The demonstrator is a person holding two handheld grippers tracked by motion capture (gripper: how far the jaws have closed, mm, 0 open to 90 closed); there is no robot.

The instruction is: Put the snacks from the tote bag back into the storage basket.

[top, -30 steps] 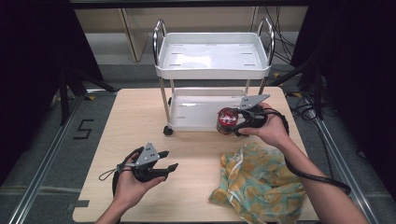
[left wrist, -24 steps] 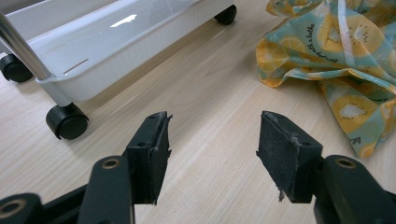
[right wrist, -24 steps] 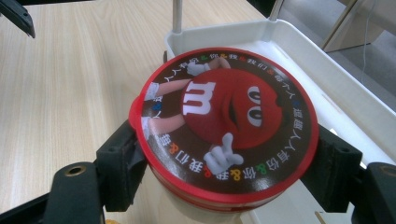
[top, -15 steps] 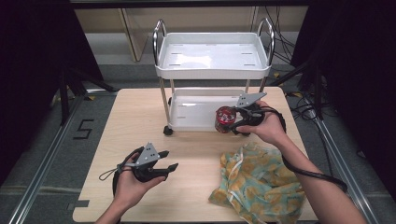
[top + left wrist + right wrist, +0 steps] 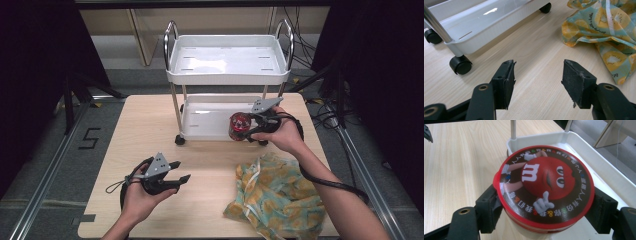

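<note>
At the centre right of the high view, the right gripper clamps a red-lidded candy tub over the cart's lower tray. At lower left, the left gripper gapes with nothing between its jaws.

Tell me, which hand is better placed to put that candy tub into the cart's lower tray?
The right. Its gripper already clamps the candy tub just above the lower tray. The left gripper sits open and empty, apart from the cart.
</note>
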